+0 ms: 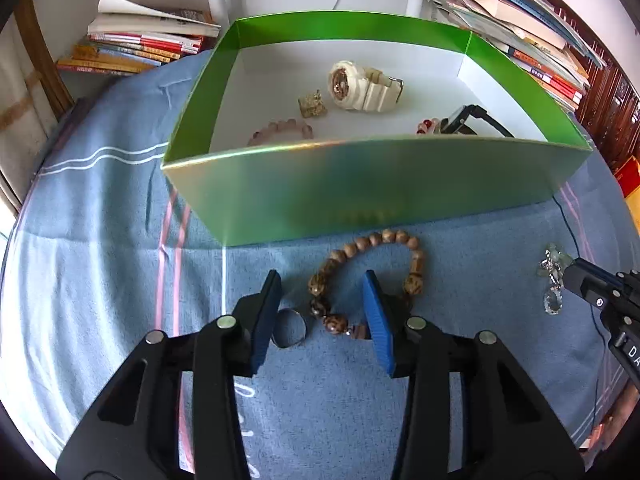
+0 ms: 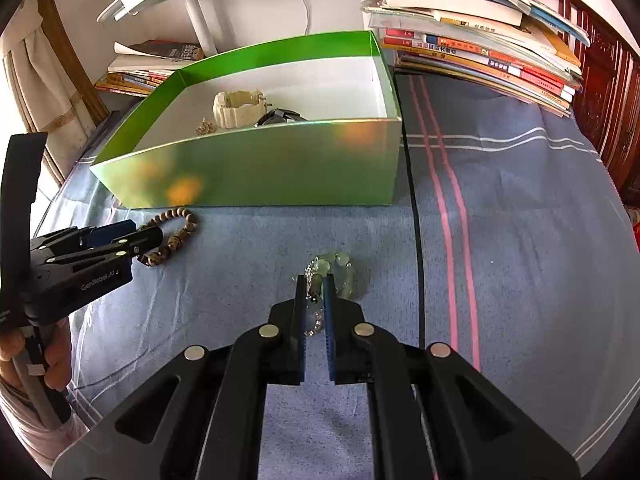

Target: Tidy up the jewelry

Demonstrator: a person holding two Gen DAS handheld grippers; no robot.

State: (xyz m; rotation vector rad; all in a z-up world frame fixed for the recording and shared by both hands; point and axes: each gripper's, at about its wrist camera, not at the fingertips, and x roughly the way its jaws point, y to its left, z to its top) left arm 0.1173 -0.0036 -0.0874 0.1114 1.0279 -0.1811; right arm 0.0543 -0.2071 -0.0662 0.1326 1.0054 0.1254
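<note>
A green box stands on the blue cloth and holds a cream watch, a gold trinket, a pink bead bracelet, red beads and a black watch. My left gripper is open, its fingers astride the near side of a brown wooden bead bracelet; a silver ring lies by the left finger. My right gripper is shut on a pale green bead and silver chain piece lying on the cloth. The box and brown bracelet also show in the right wrist view.
Stacks of books lie behind the box at left, and more books at right. A white lamp post stands at the back. A black cable runs across the cloth right of the box.
</note>
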